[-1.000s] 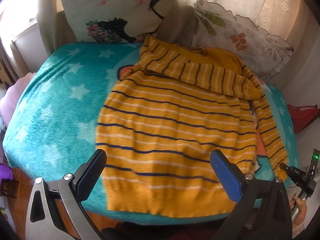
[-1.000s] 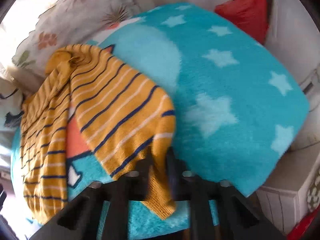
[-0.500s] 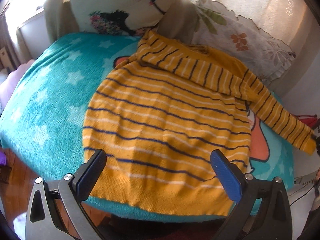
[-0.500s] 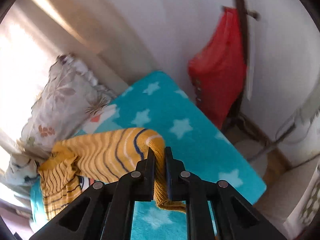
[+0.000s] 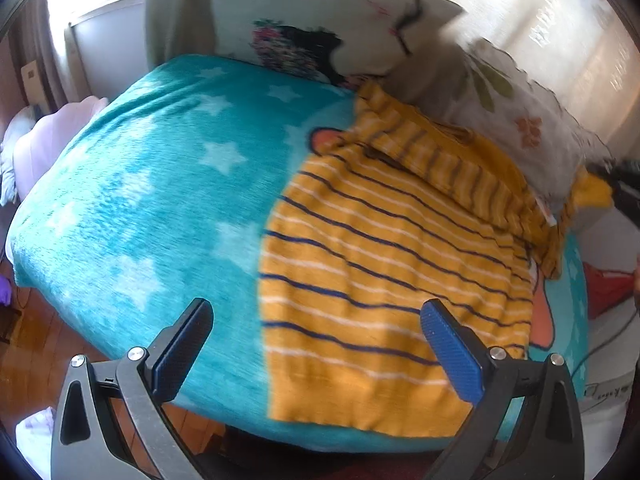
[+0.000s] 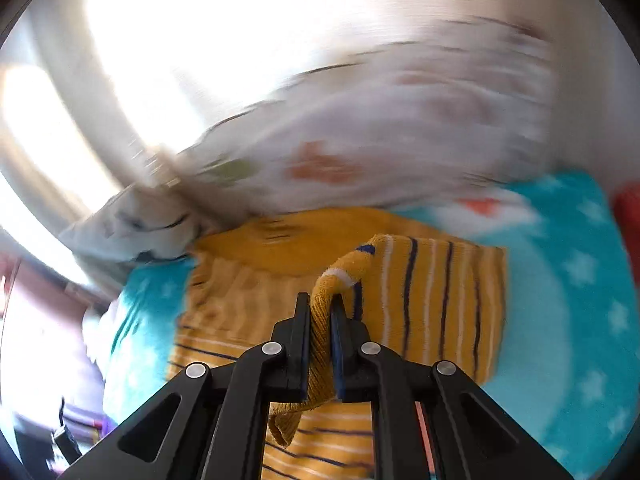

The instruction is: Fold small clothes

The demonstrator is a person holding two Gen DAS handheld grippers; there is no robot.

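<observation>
A yellow sweater (image 5: 384,264) with navy and white stripes lies spread on a teal star blanket (image 5: 160,208). One sleeve is folded across its chest. My left gripper (image 5: 316,348) is open and empty, hovering over the sweater's hem near the bed's front edge. My right gripper (image 6: 320,312) is shut on the cuff of the other sleeve (image 6: 420,304) and holds it lifted above the sweater's body. The right gripper with the cuff shows at the far right of the left wrist view (image 5: 596,192).
Two pillows lean at the head of the bed, a cat-print one (image 5: 320,28) and a leaf-print one (image 5: 516,120). Pink bedding (image 5: 48,140) lies left of the bed. A red bag (image 5: 608,284) sits at the right. Wooden floor (image 5: 36,360) lies below.
My right gripper has lifted the sleeve cuff off the blanket's right side and swung it back over the sweater's body. My left gripper has shifted left, staying open.
</observation>
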